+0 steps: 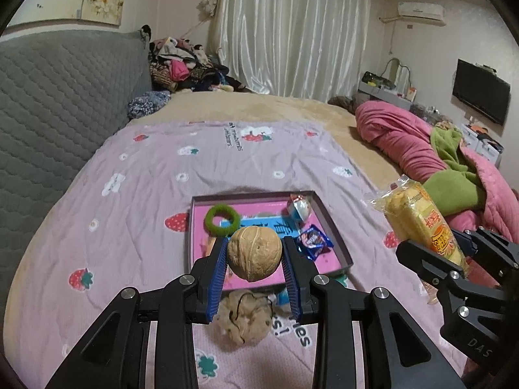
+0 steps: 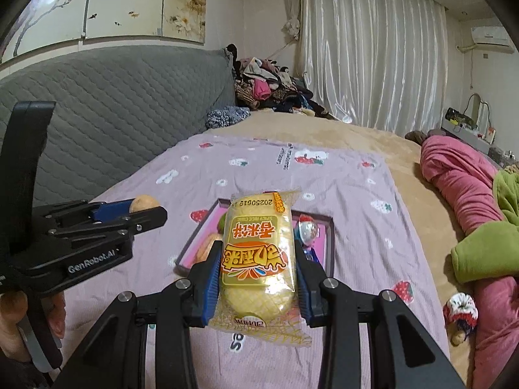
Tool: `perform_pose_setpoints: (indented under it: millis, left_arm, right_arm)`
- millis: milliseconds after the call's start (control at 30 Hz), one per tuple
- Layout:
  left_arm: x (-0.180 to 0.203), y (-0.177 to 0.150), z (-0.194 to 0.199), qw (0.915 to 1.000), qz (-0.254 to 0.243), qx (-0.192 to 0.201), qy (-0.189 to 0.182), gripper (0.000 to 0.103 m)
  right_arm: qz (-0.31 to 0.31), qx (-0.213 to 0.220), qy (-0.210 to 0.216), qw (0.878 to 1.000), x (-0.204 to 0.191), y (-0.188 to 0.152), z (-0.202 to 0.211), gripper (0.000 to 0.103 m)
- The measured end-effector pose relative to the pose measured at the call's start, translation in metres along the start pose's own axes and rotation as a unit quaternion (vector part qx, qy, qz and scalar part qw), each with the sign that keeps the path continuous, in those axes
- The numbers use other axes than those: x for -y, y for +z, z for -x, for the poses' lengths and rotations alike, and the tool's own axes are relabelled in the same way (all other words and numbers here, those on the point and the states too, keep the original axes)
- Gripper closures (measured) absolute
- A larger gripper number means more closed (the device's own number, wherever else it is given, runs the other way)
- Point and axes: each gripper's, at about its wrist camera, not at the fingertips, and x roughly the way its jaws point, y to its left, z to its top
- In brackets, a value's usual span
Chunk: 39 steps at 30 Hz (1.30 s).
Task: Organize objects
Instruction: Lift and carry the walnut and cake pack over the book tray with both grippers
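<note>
My left gripper (image 1: 255,245) is shut on a round tan walnut (image 1: 254,254) and holds it above the near edge of a shallow pink tray (image 1: 328,218). In the tray lie a green ring (image 1: 222,220), a blue-purple wrapped candy (image 1: 313,240) and a white-red wrapped sweet (image 1: 300,208). My right gripper (image 2: 258,254) is shut on a yellow rice-cracker packet (image 2: 259,246), held upright above the same tray (image 2: 332,243). The left gripper (image 2: 144,209) with the walnut (image 2: 144,203) shows at left in the right wrist view. The right gripper (image 1: 438,243) with the packet (image 1: 418,220) shows at right in the left wrist view.
Everything sits on a pink strawberry-print sheet (image 1: 136,201) over a bed. A beige scrunchie (image 1: 245,319) lies below the left gripper. A small knitted red-white piece (image 2: 460,311) lies at right. Pink and green bedding (image 1: 421,149) piles up on the right, a grey quilted headboard (image 1: 58,97) on the left.
</note>
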Motion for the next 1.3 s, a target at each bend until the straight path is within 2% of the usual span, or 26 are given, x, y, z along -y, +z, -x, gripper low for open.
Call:
perform_pose_setpoints:
  millis: [300,733,1100,1300]
  left_arm:
    - [-0.006,0.016,-0.025,1.0000,0.006,0.007,-0.004,0.069]
    - [-0.023,0.021,-0.089,0.9995,0.016,0.017,-0.020,0.069]
    - [-0.031,0.003,-0.158,0.9993,0.024,0.001,-0.029,0.069]
    - [-0.029,-0.008,-0.190,0.9982,0.036,-0.009,-0.047,0.069]
  right_arm:
    - [-0.003,0.019,0.008,1.000,0.002,0.014,-0.014,0.063]
    - [-0.004,0.020,0.016,1.000,0.010,0.020,-0.069,0.063]
    - [-0.010,0.004,0.015,1.000,0.022,-0.002,-0.132,0.063]
    - [-0.029,-0.010,0.023,0.999,0.033,-0.020,-0.168,0.063]
